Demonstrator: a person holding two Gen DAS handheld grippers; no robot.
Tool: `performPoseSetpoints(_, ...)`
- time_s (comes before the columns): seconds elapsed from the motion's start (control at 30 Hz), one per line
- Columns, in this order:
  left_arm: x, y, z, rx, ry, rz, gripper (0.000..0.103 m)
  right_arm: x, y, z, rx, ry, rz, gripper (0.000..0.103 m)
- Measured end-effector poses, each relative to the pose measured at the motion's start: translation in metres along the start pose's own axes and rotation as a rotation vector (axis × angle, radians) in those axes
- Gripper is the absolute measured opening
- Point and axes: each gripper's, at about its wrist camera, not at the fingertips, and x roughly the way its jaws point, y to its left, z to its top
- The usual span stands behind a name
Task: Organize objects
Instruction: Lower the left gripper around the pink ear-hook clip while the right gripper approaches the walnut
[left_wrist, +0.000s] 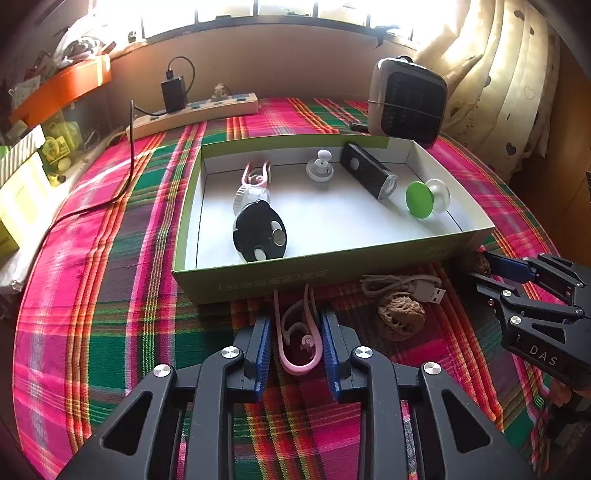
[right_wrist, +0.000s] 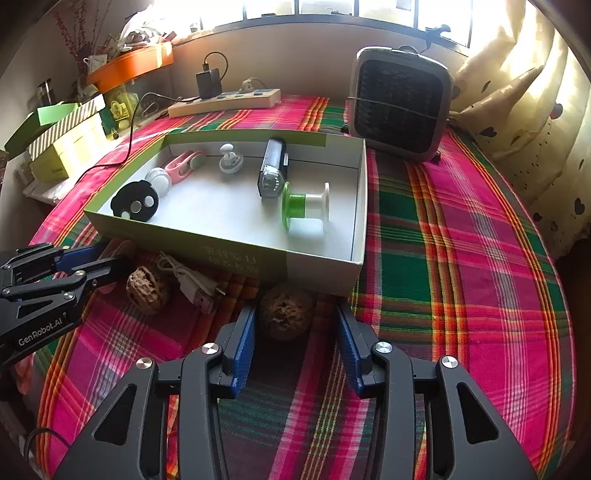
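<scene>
a: nearest the left wrist lens, the left gripper (left_wrist: 295, 325) has its blue pads spread, with a pink clip (left_wrist: 298, 338) lying on the plaid cloth (left_wrist: 110, 295) between them. is it pinched?

b: no. the pads flank the clip on both sides with a gap each way, so the jaws stand open around it, not closed on it. the clip's two thin arms point toward the box (left_wrist: 258, 273), their tips close to its near wall.

a: and the right gripper (right_wrist: 295, 325)?

b: also spread. a walnut (right_wrist: 286, 312) sits on the cloth between its blue fingertips, nearer the left pad but apart from both. it lies just in front of the box's near wall (right_wrist: 236, 254).

a: anything else loose outside the box?

b: a second walnut (left_wrist: 400, 315) and a coiled white usb cable (left_wrist: 406, 286), side by side between the two grippers, in front of the box wall. in the right wrist view the same walnut (right_wrist: 147, 290) and cable (right_wrist: 192, 282) lie just beside the left gripper's tip (right_wrist: 96, 264).

a: inside the box?

b: a black round disc (left_wrist: 260, 230) leaning in the near left corner, against a white and pink piece (left_wrist: 253, 184); a small white knob (left_wrist: 319, 168) at the back; a black flashlight (left_wrist: 367, 171) lying diagonally; and a green and white spool (left_wrist: 426, 197) on its side near the right wall.

a: beyond the box?

b: a power strip (left_wrist: 195, 112) with a black charger (left_wrist: 173, 92) plugged in, and a small fan (left_wrist: 406, 101) at the back right, just beside the box's far corner.
</scene>
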Motion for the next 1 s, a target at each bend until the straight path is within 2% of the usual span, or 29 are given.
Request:
performPoseSetpoints(0.23, -0.0003, 0.0003, -0.0001, -0.001, 0.0, -0.001, 0.022, -0.0008, -0.0012, -0.0007, 0.005, -0.003, 0.001, 0.031)
performPoseSetpoints(1.0, -0.0005, 0.0011, 0.0001, -0.002, 0.001, -0.002, 0.022, -0.0007, -0.0004, -0.0013, 0.006, -0.003, 0.001, 0.031)
